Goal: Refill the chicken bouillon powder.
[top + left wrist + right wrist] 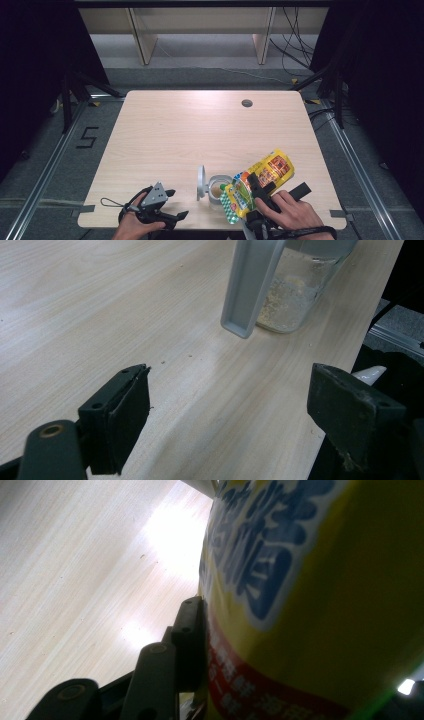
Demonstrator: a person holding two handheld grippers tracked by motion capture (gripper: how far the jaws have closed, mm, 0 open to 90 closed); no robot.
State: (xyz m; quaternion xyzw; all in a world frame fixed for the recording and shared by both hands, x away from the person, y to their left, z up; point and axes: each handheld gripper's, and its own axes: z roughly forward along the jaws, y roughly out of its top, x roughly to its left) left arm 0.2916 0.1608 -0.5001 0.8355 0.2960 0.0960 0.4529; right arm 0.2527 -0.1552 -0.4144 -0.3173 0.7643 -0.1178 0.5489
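Gripping the yellow refill pouch (260,182), the right tongs (261,192) tilt its spout over the open glass jar (218,188) near the tabletop (190,130) front edge; left tongs (159,204) rest gaping, empty.

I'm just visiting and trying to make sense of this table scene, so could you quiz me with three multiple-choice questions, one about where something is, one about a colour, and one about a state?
1. Where does the clear glass jar with the grey flip lid stand?
A. at the table's far edge
B. near the table's near edge, between the two grippers
C. on the floor

2. What is the main colour of the printed plastic pouch?
A. yellow
B. black
C. white

3. How is the jar's lid?
A. shut
B. swung open
C. lying beside the pouch

Answers:
1 B, it stands between the left gripper and the right gripper.
2 A, yellow covers most of it.
3 B, the lid stands up beside the open mouth.
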